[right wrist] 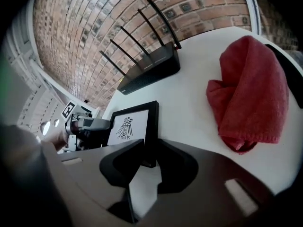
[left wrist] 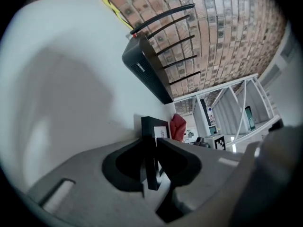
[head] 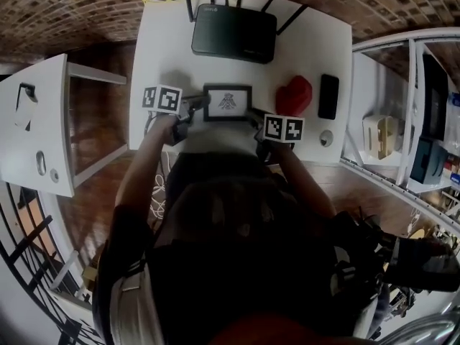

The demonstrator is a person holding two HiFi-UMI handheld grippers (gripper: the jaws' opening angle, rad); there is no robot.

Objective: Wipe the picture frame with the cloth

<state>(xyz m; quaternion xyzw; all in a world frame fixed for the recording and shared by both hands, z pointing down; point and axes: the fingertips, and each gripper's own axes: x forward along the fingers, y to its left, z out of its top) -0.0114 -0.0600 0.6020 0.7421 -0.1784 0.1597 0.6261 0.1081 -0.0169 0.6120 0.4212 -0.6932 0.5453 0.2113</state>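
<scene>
Grips a small black rectangular picture frame (head: 227, 103) (left wrist: 154, 126) (right wrist: 130, 125), with a bird drawing on white paper, from both sides at once. Pinches its left edge in the left gripper (head: 195, 107) (left wrist: 152, 148), jaws drawn in onto the black moulding with one pad on each face. Pinches its right edge in the right gripper (head: 253, 115) (right wrist: 150, 148), jaws closed on the moulding near a lower corner.

Keeps the frame between the two grippers over the near middle of the white tabletop (head: 165, 49), drawing turned towards the head camera. Cannot tell whether the lower edge touches the table.

Just right of the frame and apart from it, a crumpled red cloth (head: 295, 95) (right wrist: 251, 98) (left wrist: 177, 126) on the tabletop, touched by neither gripper. Beside the cloth on its far right, a flat black phone (head: 328, 96). Behind the frame, towards the brick wall, a black box-shaped router (head: 233, 33) (left wrist: 147, 70) (right wrist: 149, 70) with thin antennas.
</scene>
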